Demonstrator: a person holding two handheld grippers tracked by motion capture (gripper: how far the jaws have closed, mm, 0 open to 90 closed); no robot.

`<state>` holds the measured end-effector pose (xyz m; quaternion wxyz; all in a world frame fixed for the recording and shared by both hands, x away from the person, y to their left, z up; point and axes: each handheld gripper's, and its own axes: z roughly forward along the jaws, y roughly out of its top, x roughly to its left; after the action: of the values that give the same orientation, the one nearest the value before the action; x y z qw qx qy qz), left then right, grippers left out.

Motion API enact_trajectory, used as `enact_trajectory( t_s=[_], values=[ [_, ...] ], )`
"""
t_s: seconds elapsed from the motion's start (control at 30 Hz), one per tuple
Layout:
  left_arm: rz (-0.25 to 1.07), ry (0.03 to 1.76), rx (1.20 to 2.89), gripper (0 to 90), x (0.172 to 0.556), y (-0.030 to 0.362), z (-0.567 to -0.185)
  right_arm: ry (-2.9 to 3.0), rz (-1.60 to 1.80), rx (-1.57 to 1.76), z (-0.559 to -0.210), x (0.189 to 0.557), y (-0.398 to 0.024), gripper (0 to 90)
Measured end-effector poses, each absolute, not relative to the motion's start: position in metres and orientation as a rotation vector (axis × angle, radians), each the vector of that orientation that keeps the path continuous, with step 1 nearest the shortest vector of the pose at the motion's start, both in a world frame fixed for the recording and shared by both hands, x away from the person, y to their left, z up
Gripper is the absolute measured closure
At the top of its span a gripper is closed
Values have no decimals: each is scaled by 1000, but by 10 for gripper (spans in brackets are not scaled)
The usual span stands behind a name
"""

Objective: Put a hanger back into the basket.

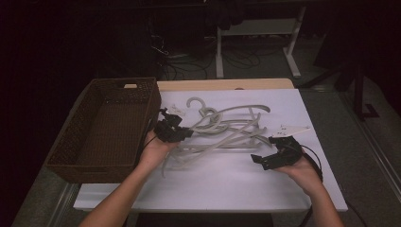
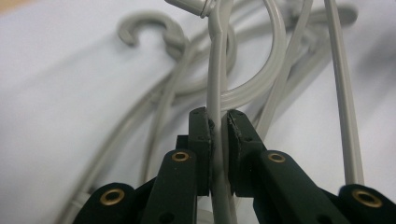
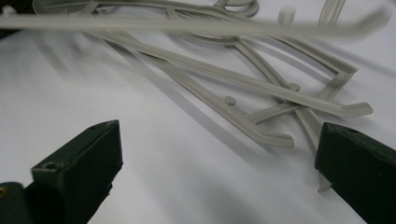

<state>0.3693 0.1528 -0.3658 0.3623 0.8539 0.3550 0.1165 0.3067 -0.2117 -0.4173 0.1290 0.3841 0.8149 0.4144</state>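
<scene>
High view: a tangle of pale grey plastic hangers [image 1: 222, 130] lies in the middle of a white table [image 1: 227, 184], their curved hooks pointing toward the far edge and their thin arms crossing one another. A dark brown woven basket [image 1: 106, 127] sits at the table's left side, just beside the pile. The left gripper [image 1: 182, 134] is at the pile's left end; in the left gripper view its jaws are pinched tight on one slim hanger bar [image 2: 215, 93] that rises upright between them, with a hook [image 2: 144, 25] lying on the table beyond. The right gripper [image 1: 265, 151] hovers near the pile's right end, and in the right gripper view its jaws stand wide apart with nothing between them, the flat-ended hanger arms [image 3: 261, 93] lying ahead.
</scene>
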Motion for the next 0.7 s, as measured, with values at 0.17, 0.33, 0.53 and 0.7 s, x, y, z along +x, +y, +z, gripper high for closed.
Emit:
enact_trajectory(
  t_s=[0.17,0.33,0.53,0.7],
  values=[
    [321,905,2198,818,370,162,-337,2358,1215,1108,-418,304,-219,6],
    [346,910,2216,818,373,176,-316,2344,1235,1111,-422,303,-225,5],
    [379,923,2201,819,379,206,-287,2333,1236,1103,-426,299,-226,5],
    [438,925,2185,818,381,235,-261,2326,1224,1122,-429,298,-225,5]
  ],
)
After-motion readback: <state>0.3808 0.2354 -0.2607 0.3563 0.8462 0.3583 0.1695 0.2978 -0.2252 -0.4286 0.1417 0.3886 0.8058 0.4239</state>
